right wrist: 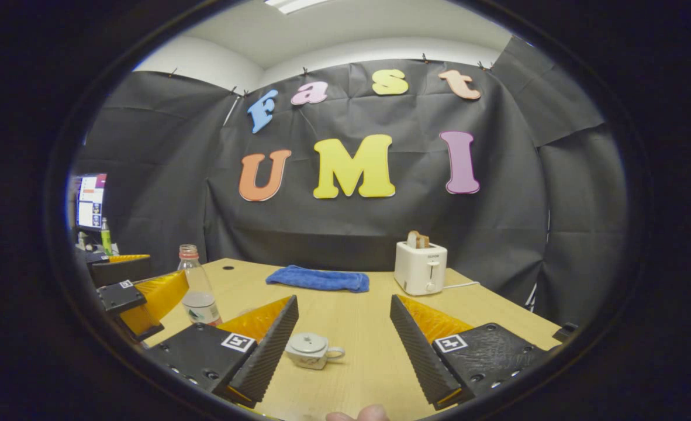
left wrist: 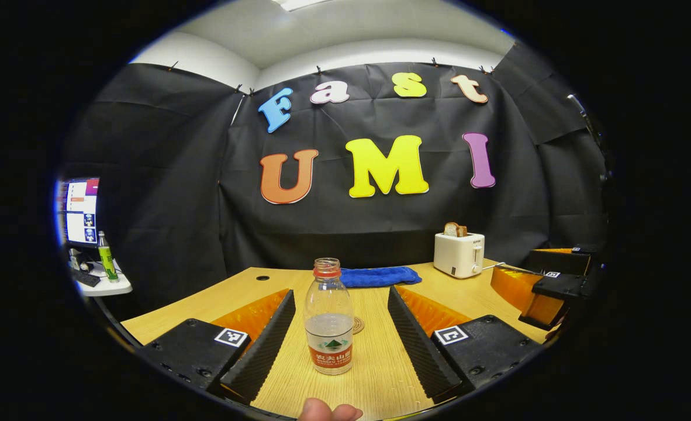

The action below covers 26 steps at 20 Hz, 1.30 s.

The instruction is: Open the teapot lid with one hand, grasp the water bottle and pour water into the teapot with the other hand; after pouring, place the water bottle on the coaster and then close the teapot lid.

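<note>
On wooden table (left wrist: pixel 380 374), uncapped water bottle (left wrist: pixel 328 318) stands upright between left hand-held gripper's (left wrist: pixel 339 339) spread fingers.

Clear plastic water bottle w/ red cap ring (left wrist: pixel 328 318), uncapped, stood upright on wooden surface (left wrist: pixel 380 374). Round brown coaster (left wrist: pixel 358 325) just behind it. Small white teapot (right wrist: pixel 310 350), lid on.

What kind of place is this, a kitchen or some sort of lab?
Likely a staged recording booth, not a kitchen: black cloth wall, one wooden table with a toaster, and a computer monitor off to the side.
</note>
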Each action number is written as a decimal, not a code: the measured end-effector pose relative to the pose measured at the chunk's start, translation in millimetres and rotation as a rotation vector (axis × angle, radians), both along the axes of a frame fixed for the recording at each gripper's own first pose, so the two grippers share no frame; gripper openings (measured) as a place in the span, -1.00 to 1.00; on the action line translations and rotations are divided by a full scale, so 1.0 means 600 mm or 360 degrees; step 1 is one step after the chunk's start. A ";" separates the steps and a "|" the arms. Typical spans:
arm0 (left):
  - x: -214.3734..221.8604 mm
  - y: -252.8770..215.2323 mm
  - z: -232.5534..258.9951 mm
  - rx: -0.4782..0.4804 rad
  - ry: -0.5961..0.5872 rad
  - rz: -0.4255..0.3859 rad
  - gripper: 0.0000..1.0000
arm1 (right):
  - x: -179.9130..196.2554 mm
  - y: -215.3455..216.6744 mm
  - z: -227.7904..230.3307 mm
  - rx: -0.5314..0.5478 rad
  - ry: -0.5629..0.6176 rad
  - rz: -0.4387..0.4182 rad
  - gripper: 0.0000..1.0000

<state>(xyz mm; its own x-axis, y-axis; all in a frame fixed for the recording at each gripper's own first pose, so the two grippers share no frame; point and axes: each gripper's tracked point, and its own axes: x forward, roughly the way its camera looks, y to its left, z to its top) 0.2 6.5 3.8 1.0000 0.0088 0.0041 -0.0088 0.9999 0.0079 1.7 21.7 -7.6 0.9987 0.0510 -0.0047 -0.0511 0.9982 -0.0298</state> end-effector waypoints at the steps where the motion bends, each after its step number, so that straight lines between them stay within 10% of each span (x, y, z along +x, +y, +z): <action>1: -0.001 0.001 -0.001 0.0004 0.0001 0.0001 0.99 | 0.001 0.001 -0.002 -0.0002 0.0002 0.0000 0.91; 24: 0.000 0.064 0.003 -0.0018 0.0022 0.0138 0.99 | 0.149 0.066 -0.158 -0.0077 0.0256 0.0110 0.90; 26: 0.000 0.066 0.006 -0.0025 0.0014 0.0141 0.99 | 0.156 0.071 -0.164 -0.0075 0.0278 0.0116 0.67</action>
